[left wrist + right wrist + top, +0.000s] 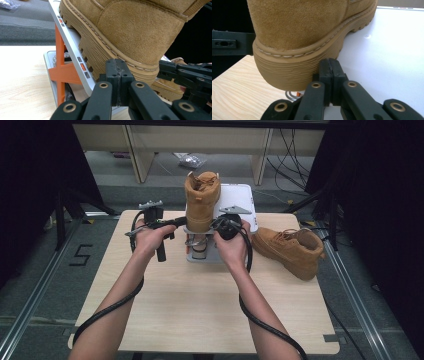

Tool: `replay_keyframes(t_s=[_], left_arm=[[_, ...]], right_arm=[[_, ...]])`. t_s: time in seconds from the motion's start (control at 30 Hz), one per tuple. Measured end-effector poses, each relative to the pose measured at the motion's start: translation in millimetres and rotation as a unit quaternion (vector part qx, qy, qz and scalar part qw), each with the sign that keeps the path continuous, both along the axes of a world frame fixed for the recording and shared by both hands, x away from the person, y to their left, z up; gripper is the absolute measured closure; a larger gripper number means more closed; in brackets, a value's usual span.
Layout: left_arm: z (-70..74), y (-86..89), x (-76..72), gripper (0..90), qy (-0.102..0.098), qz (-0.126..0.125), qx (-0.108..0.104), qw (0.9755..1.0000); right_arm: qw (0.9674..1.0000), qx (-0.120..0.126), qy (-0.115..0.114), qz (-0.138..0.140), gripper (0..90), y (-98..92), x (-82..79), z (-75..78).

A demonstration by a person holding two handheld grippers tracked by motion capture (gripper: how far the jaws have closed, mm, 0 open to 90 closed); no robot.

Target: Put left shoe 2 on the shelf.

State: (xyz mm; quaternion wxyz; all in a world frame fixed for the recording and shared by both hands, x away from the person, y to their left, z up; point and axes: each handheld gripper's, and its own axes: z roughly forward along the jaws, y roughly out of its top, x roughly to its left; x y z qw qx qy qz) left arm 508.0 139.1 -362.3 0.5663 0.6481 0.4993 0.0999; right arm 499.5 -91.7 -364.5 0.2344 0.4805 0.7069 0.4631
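Observation:
A tan suede boot stands heel-down on a sloping white plate, which an orange bracket holds up. My left gripper is at the left side of the boot's heel. Its jaws are shut with nothing between them, tips close to the ribbed sole. My right gripper is at the heel's right side, also shut and holding nothing. Its tips sit over the plate, just beside the sole. In the left gripper view, the right gripper is at the right edge.
A second tan boot lies on its side at the right of the wooden table. The stand's grey base sits between my hands. Cables trail from both grippers toward the table's near edge. Cabinets and floor cables lie beyond the table.

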Motion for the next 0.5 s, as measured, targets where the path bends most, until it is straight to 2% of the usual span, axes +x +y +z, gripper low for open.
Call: replay_keyframes(t_s=[0.2, 0.4, 0.5], left_arm=[[-0.2, -2.3, 1.1, 89.5, -0.005, 0.0, 0.009, 0.9999], [-1.3, -4.6, 2.8, 89.3, -0.007, -0.002, 0.006, 1.0], [-1.6, -3.9, 2.2, 86.7, -0.01, 0.001, 0.013, 0.9999]], right_arm=[[1.0, -0.005, -0.001, -0.003, 90.0, 0.1, 2.1, 0.1], [0.9999, -0.01, 0.003, -0.009, 90.0, -0.7, 4.6, 0.8], [0.9999, -0.01, 0.005, -0.008, 89.7, -1.3, 4.7, 0.9]])
